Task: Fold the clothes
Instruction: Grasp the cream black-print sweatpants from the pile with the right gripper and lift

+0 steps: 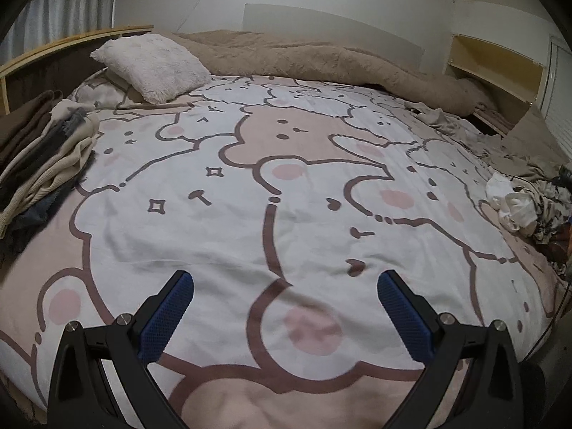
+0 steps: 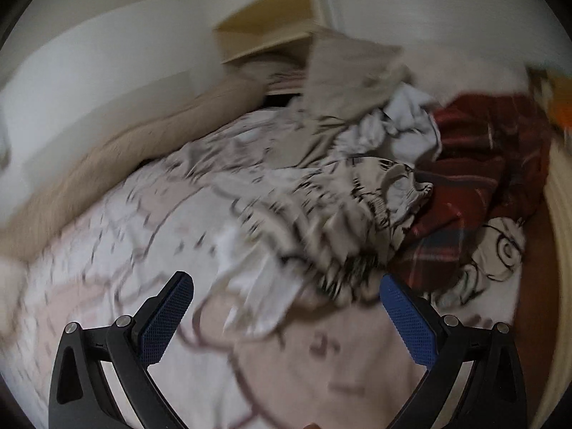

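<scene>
Folded stack (image 1: pixel 43 150) lies left, crumpled clothes pile (image 2: pixel 375 193) right.

Pink-and-white bear-print bedcover (image 1: pixel 214 214), beige blanket (image 1: pixel 321 60), blue-padded fingers (image 1: pixel 171 314), seemingly red plaid garment (image 2: pixel 482 178).

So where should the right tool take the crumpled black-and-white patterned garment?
Probably at the near edge of the patterned garment, where its folds hang toward the right tool. Come straight forward, low over the bedsheet; the jaws stand open, and that edge lies loose, clear of the red plaid cloth.

2 wrist views above bed (image 1: pixel 286 186)
</scene>
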